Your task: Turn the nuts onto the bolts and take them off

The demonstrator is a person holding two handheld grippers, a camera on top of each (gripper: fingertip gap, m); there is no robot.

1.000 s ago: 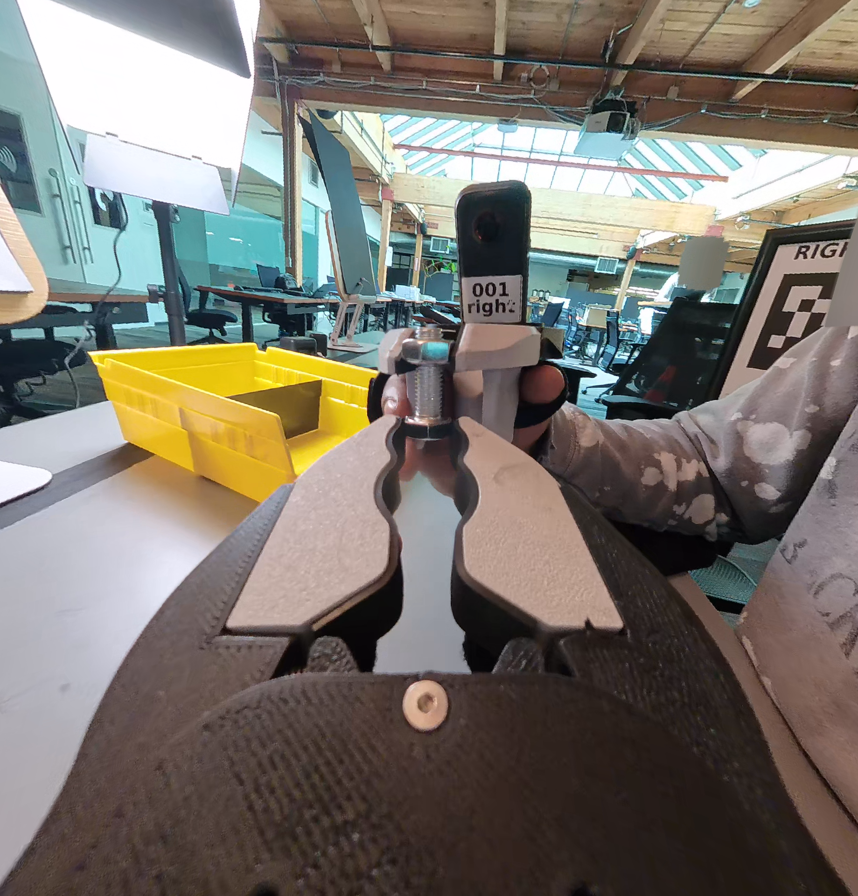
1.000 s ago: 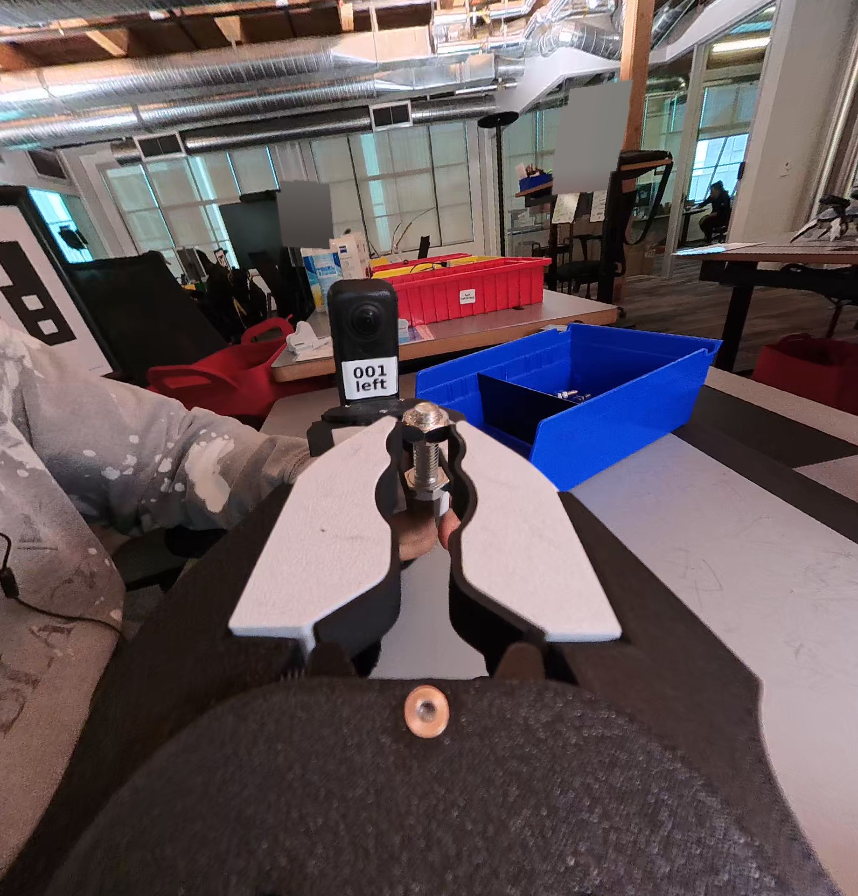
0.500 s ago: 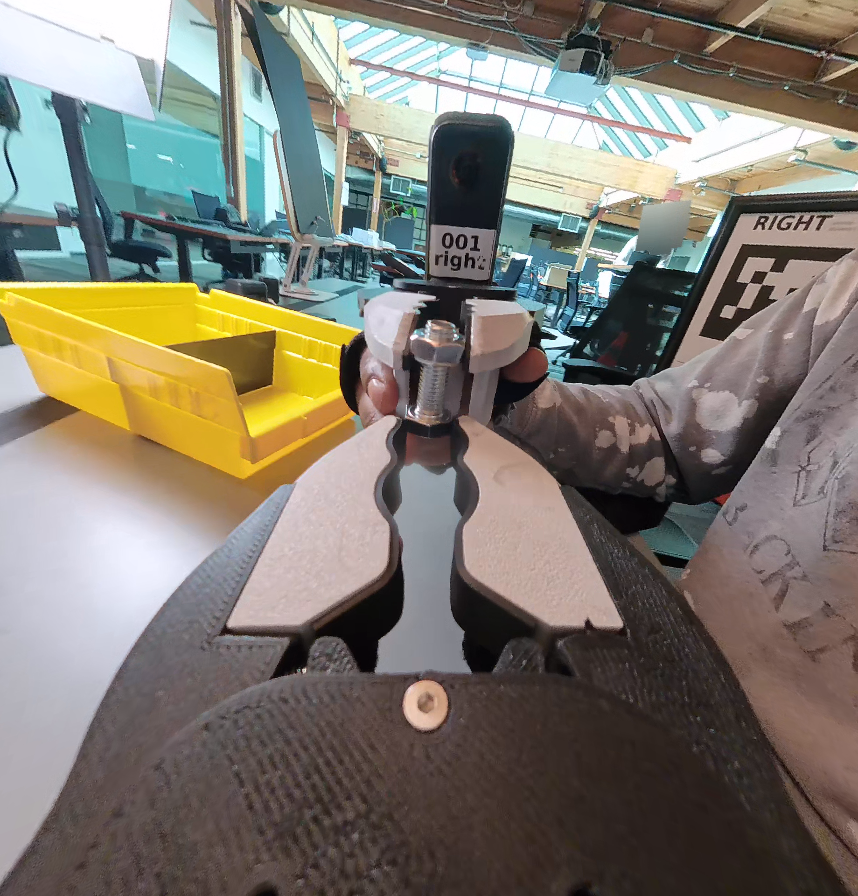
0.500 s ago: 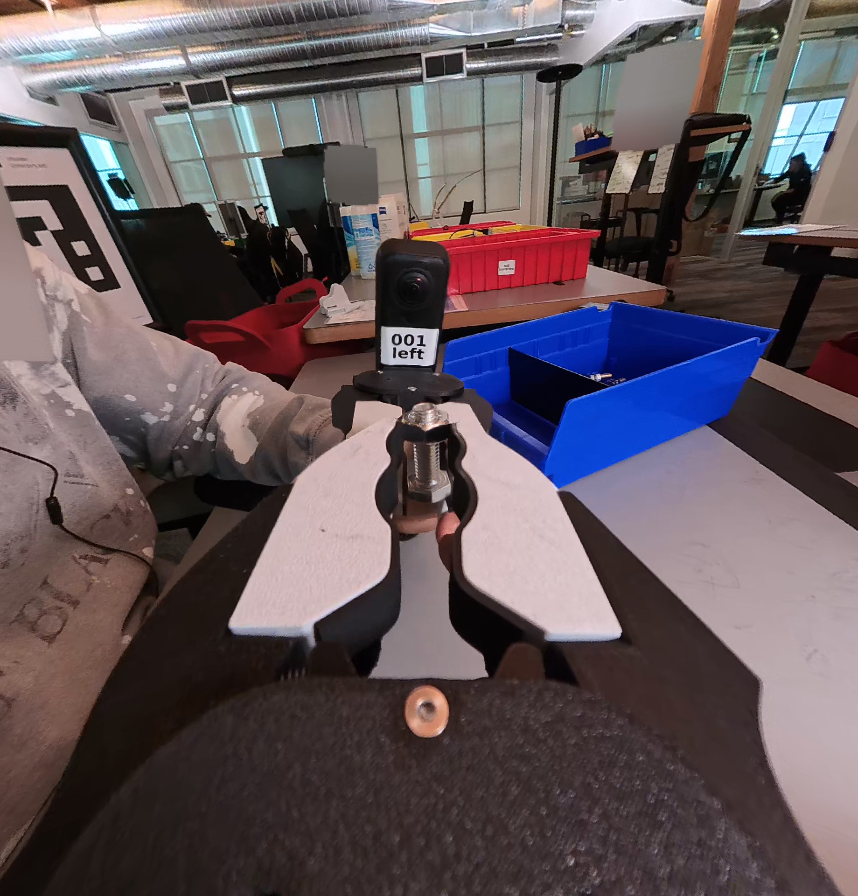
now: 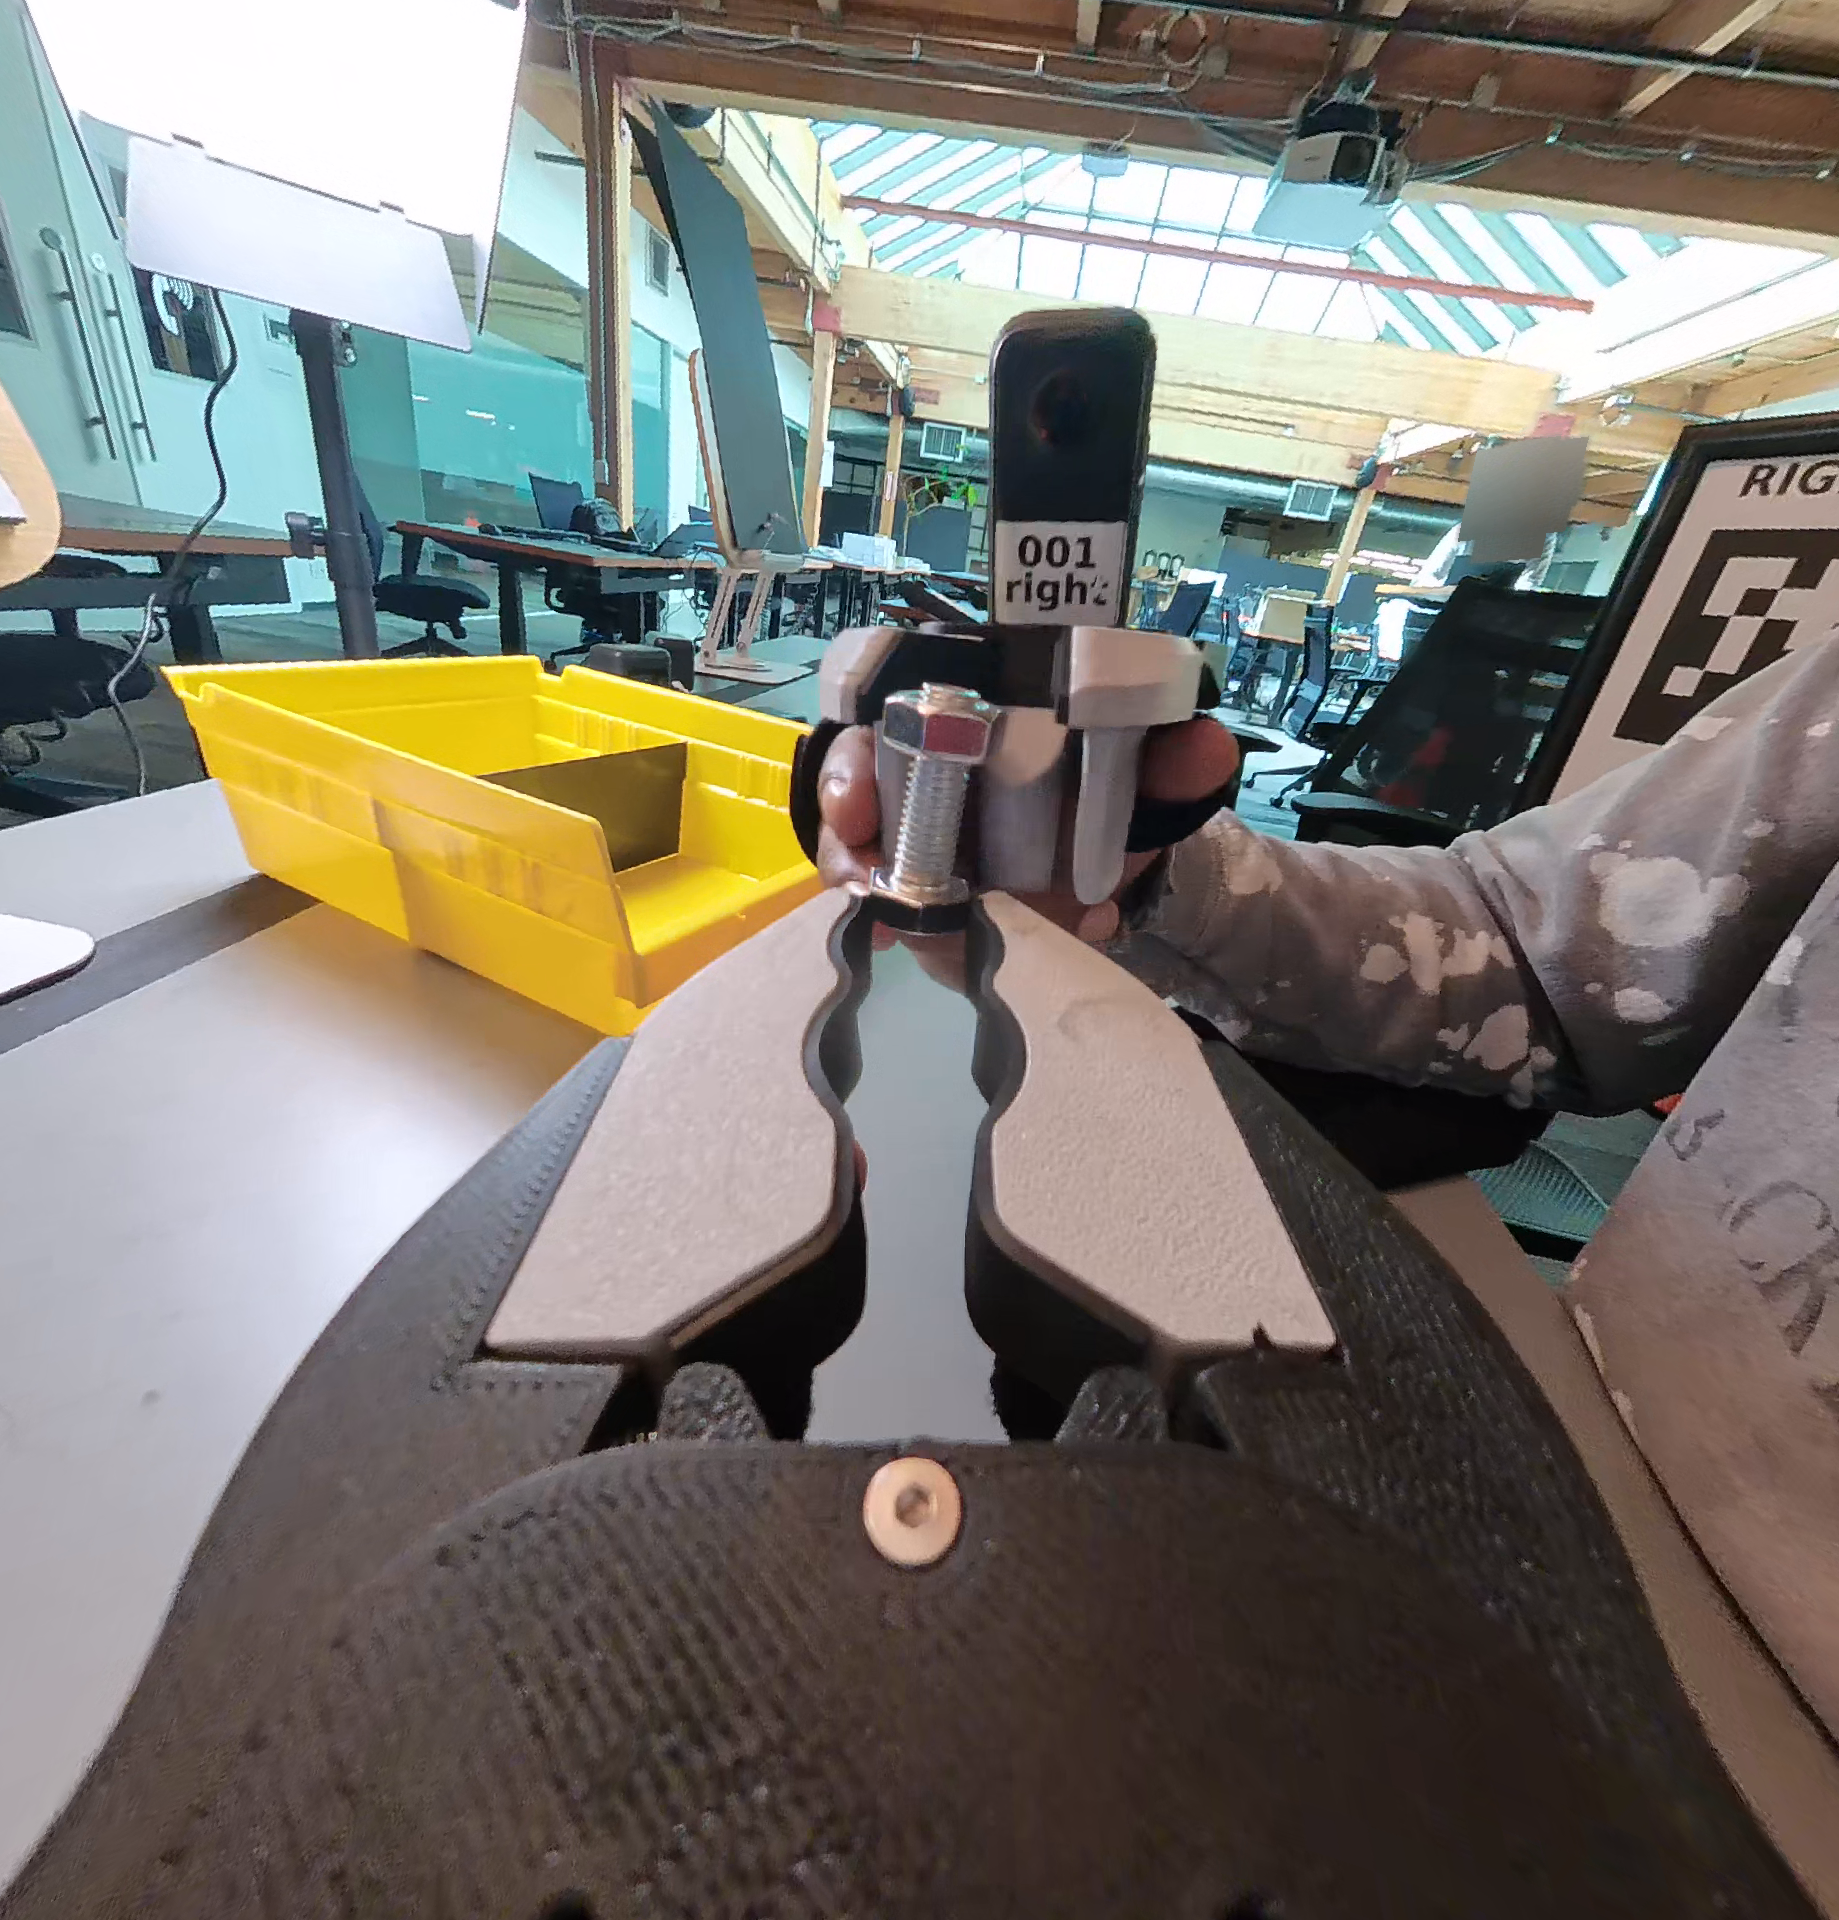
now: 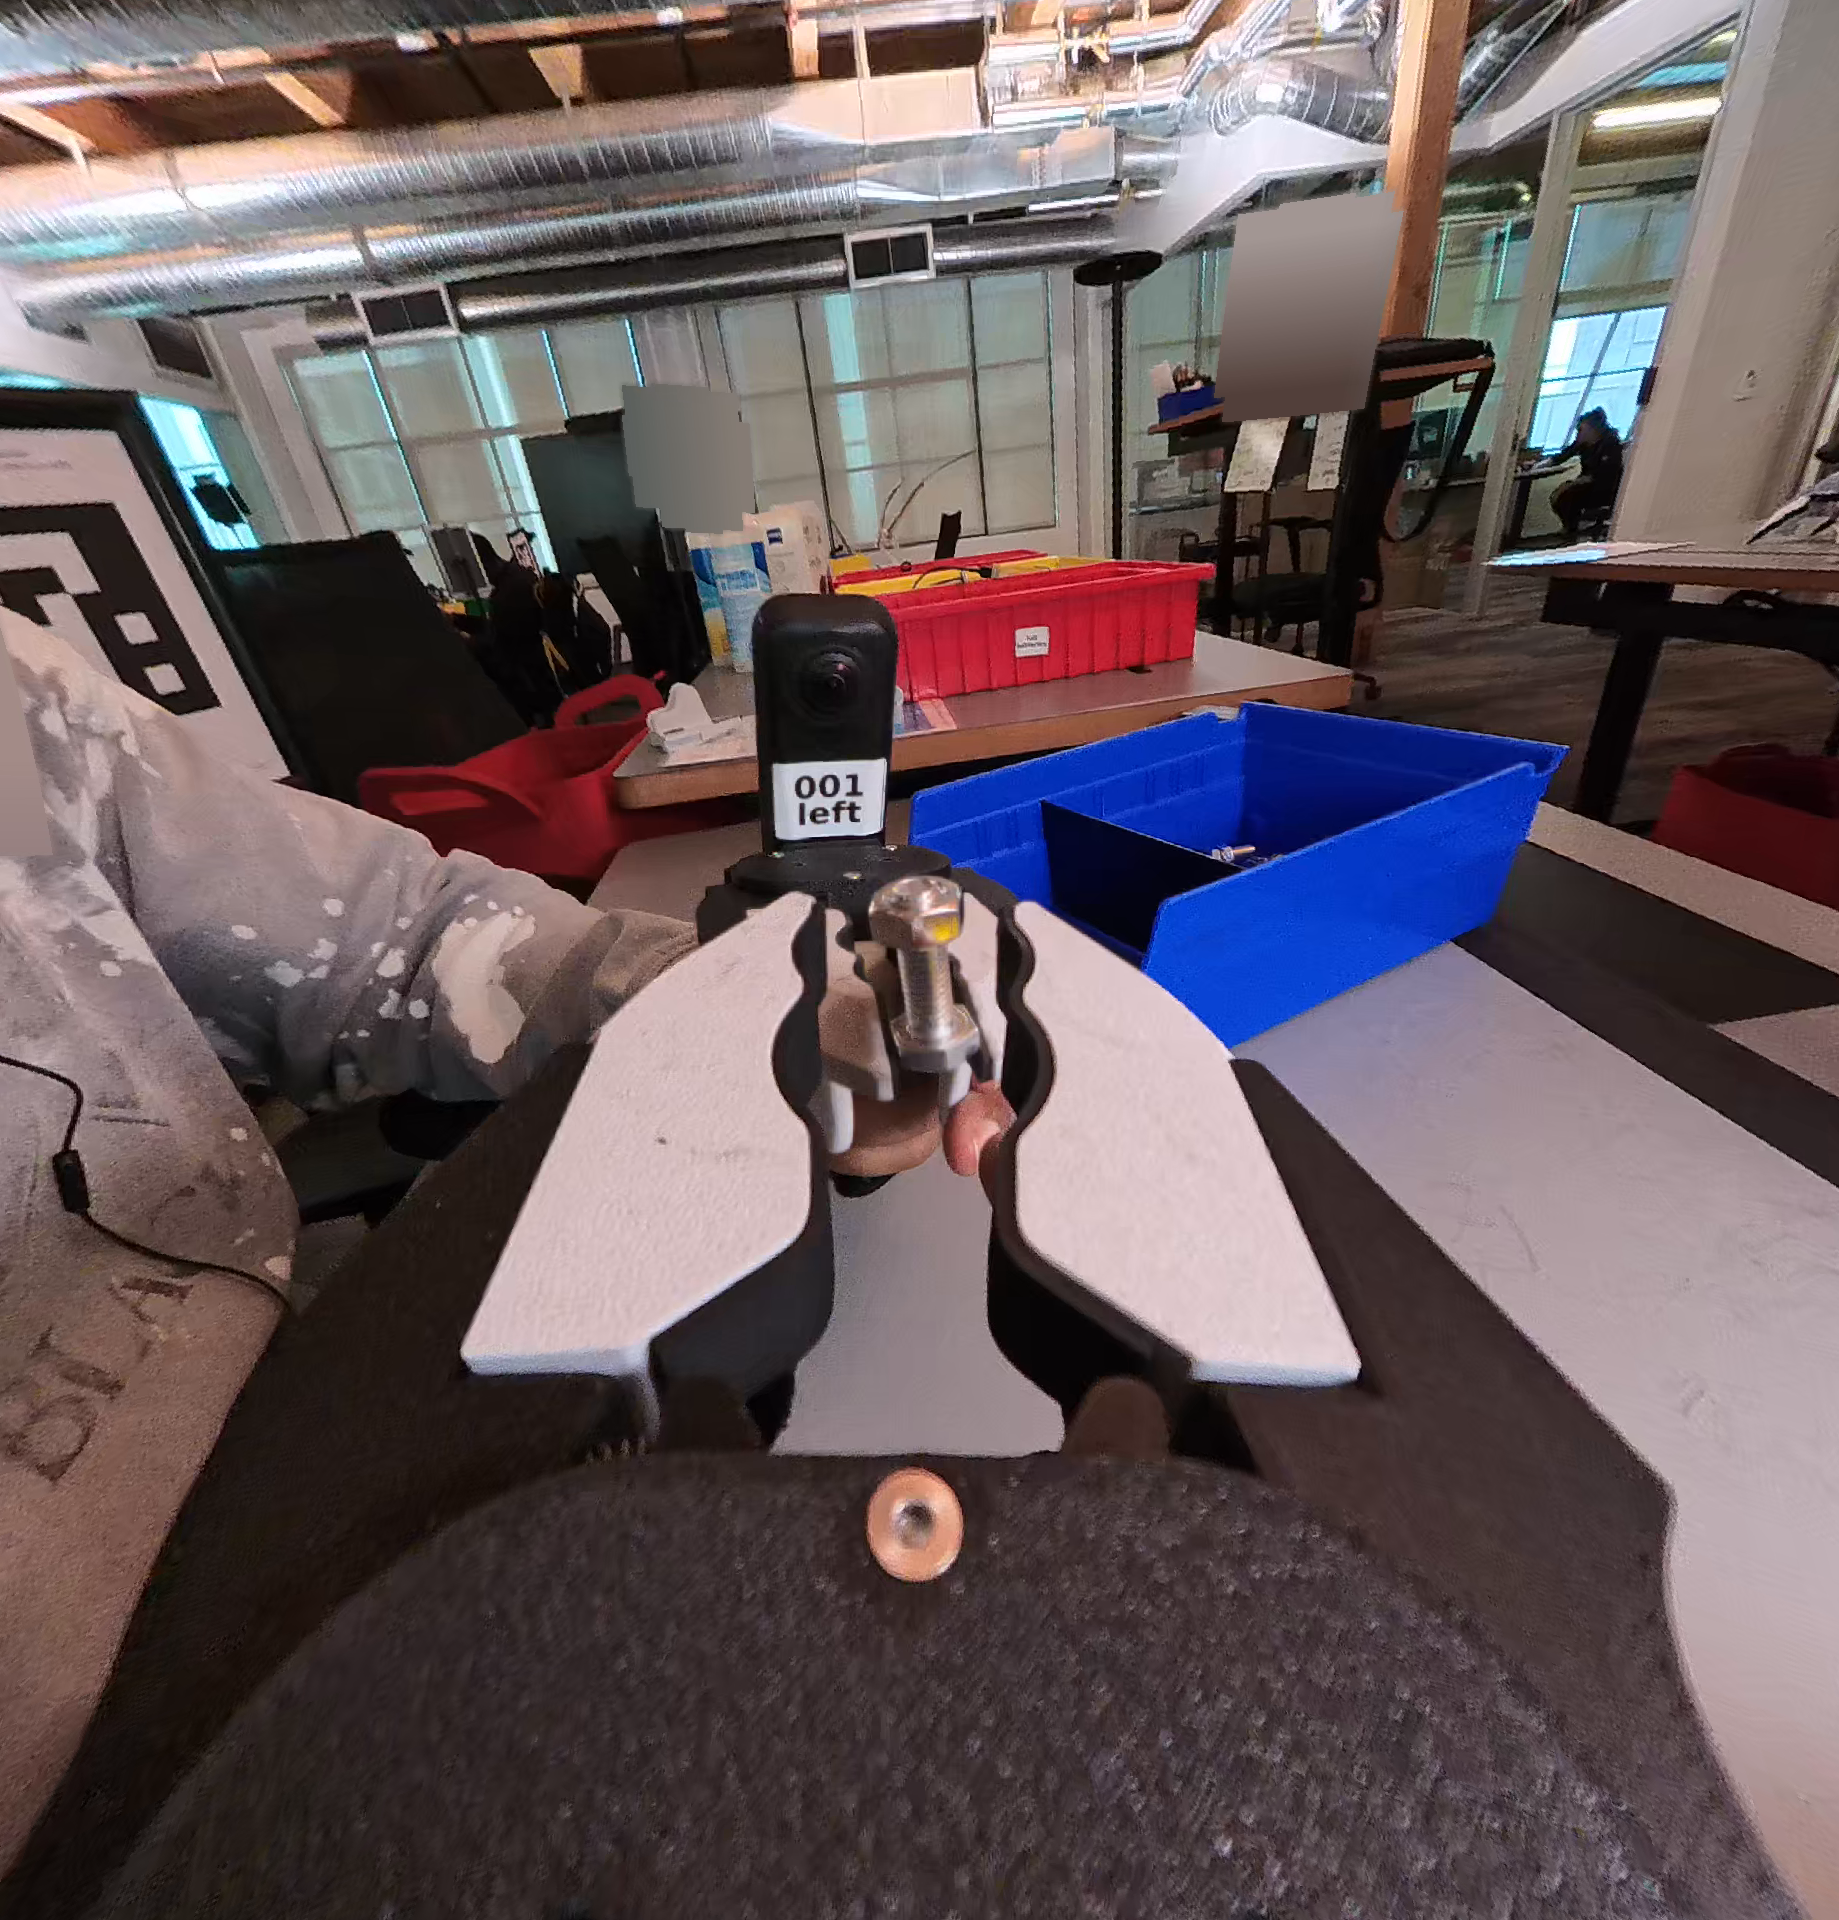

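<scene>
A silver threaded steel bolt (image 5: 923, 810) is being held upright in the air between the two facing tools, above the near edge of the flat grey tabletop (image 5: 219, 1091). Its lower hex end is being clamped by the left gripper (image 5: 915, 925), whose grey fingers are being kept nearly closed – only a narrow slot is showing between them behind the tips.

In the right wrist view, the bolt's upper hex piece (image 6: 915, 906) is being framed by the right gripper (image 6: 910, 935), but it is not being touched: the jaws are being held apart somewhat wider than the hex, with a gap on each side. Which of the two hex ends is the nut cannot be told.

A yellow plastic bin (image 5: 499, 862) with a dark divider is being shown on the table beyond the left gripper, and a blue plastic bin (image 6: 1310, 935) – divided, with a few small metal parts in its far compartment – beyond the right one.
</scene>
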